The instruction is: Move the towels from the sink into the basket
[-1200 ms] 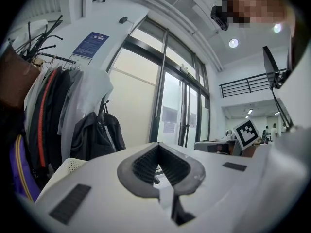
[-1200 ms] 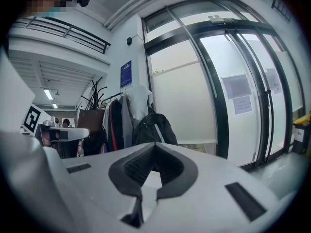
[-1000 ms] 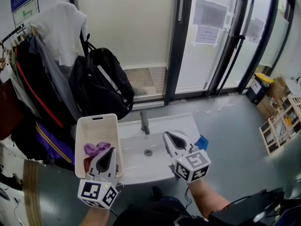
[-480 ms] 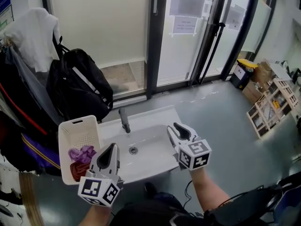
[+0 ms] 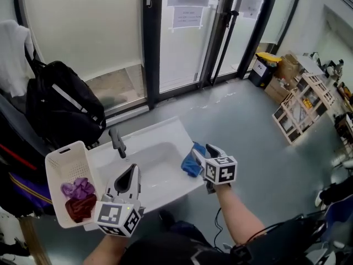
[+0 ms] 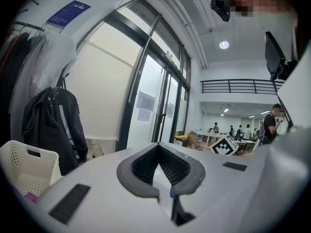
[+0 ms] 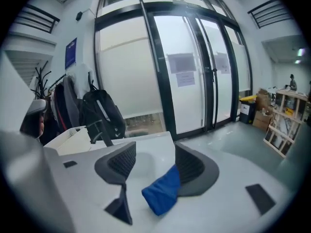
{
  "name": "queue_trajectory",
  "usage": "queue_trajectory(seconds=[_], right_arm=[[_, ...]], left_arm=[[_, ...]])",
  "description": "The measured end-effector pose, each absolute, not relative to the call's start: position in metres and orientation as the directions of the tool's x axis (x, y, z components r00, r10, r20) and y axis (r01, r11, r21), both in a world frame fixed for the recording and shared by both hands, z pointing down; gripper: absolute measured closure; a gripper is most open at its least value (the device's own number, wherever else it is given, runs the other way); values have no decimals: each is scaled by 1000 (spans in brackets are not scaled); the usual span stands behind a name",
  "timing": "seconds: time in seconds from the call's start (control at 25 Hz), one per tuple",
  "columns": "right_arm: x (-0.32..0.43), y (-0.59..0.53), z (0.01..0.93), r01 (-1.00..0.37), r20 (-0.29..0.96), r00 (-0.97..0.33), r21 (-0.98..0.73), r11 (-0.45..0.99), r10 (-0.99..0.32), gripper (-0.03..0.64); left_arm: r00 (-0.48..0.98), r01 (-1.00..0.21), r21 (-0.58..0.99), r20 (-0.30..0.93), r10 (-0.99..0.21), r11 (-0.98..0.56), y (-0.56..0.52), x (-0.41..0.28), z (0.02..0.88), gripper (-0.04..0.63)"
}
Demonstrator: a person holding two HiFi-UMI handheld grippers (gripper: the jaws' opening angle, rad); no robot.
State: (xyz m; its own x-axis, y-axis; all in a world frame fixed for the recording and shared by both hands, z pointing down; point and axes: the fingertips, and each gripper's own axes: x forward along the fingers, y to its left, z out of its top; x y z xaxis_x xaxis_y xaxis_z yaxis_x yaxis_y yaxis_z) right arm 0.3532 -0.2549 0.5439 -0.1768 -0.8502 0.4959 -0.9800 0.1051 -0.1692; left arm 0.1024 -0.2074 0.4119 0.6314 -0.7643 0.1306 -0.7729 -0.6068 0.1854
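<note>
- R gripper (image 7: 155, 148): jaws have just been opening, now well apart. The blue towel (image 7: 163, 191) lies loose between them, nearer the R-side pad, on the sink (image 5: 160, 158) edge.
- L gripper (image 6: 157, 147): jaws closed, nothing between.
- Basket (image 5: 55, 162), left of L jaws, contains a purple towel (image 5: 76, 188) and a dark red towel (image 5: 81, 207).
</note>
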Motion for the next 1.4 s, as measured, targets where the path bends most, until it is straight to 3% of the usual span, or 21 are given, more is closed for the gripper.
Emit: queue_trajectory(seconds=[0.36,1.08,1.4], right_arm=[[391,-250,642,-980,666,-113,-199,-29,-737,313],[407,-260,719,-975,760,-82,-196,-107,-644,272],[394,-265,712,-989,753,-70,-136,-51,-654,377]], left_arm=[[665,-747,200,226,-712,-634,-217,140,447,588],[646,-763,245,323,-692,-598,-228,142,495,588],[644,-765,255,333,-689,-592,-221,135,496,589]])
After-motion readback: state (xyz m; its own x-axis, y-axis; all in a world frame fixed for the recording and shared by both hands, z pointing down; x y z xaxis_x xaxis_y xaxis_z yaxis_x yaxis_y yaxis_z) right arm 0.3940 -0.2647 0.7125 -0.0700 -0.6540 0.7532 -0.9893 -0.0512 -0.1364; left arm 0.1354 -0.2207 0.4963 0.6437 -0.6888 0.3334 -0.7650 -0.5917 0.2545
